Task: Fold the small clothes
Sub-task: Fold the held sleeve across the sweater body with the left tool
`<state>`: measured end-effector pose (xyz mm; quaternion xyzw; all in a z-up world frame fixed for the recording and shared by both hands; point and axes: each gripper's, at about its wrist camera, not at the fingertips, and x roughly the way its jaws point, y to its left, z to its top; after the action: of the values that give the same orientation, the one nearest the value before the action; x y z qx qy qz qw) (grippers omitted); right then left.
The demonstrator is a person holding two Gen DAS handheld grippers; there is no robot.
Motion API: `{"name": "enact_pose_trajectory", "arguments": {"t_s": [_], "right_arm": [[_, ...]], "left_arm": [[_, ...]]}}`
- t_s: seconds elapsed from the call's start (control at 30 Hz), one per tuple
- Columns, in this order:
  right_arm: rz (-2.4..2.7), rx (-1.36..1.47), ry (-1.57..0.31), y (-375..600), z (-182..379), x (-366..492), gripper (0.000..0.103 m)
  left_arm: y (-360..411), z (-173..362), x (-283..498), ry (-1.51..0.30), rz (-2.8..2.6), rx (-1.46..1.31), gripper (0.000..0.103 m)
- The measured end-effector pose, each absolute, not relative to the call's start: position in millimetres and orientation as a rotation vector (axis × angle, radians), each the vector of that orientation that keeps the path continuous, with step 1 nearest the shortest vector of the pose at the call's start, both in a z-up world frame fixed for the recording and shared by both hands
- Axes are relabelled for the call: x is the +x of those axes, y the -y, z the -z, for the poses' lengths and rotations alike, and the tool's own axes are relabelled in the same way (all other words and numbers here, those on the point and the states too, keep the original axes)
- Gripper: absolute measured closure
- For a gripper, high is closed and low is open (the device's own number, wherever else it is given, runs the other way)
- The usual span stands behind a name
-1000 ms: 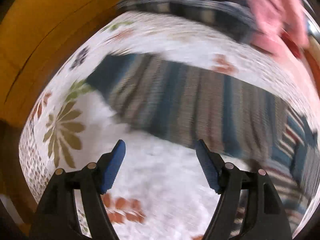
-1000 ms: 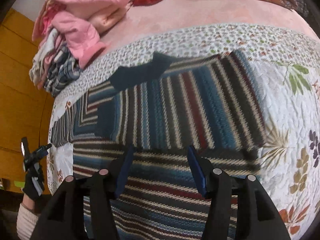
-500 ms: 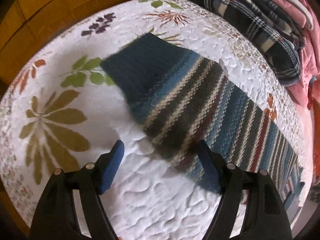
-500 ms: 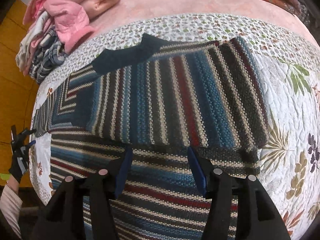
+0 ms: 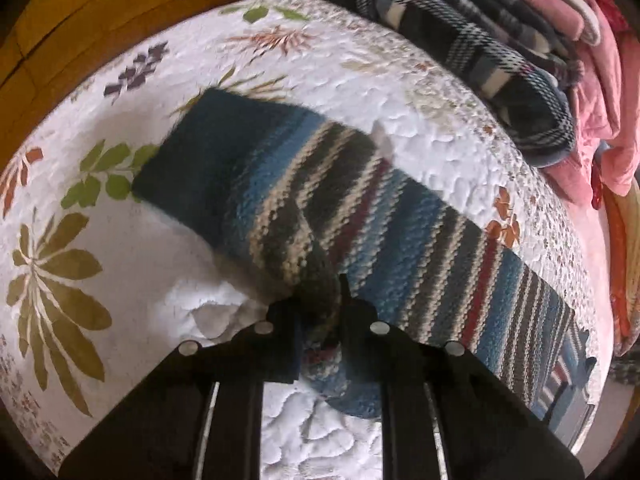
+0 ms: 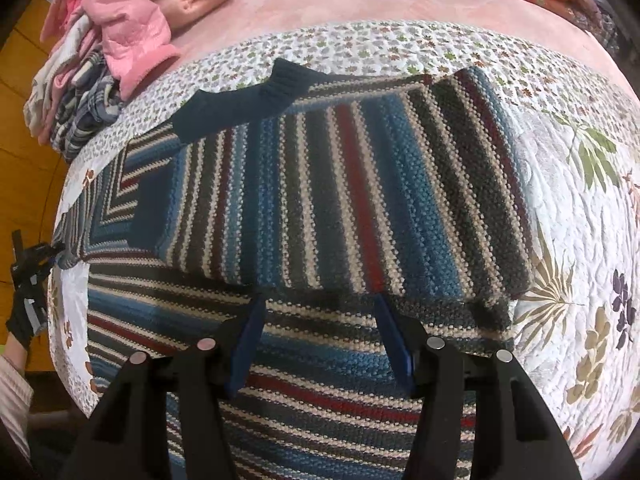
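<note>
Soft, even light; strong fisheye bending, dark corners; slight blur in left view.

Right gripper (image 6: 320, 340) agape above folded striped sweater (image 6: 340, 200), perhaps touching

A floral quilt (image 6: 568, 216) covers the bed beside a wooden floor (image 5: 80, 8).
</note>
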<state>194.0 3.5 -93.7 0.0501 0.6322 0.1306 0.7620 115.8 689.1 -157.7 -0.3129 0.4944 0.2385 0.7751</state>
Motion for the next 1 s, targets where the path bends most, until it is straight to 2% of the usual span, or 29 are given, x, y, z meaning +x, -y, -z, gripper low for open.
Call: {"name": "enact_pose_trajectory", "arguments": {"t_s": [0.43, 0.7, 1.0], "right_arm": [[-0.302, 0.167, -1.335, 7.2, 73.5, 200.8, 0.046], [-0.304, 0.199, -1.305, 21.2, 61.7, 202.6, 0.046], [-0.27, 0.207, -1.284, 41.0, 59.2, 207.0, 0.046]], "left_arm": [[-625.8, 90.7, 118.9, -0.953, -0.418, -0.614, 0.092], [-528.0, 53.0, 135.1, -0.9, -0.247, -0.591, 0.092], [-408.8, 53.8, 149.3, -0.908, -0.036, -0.543, 0.093]]}}
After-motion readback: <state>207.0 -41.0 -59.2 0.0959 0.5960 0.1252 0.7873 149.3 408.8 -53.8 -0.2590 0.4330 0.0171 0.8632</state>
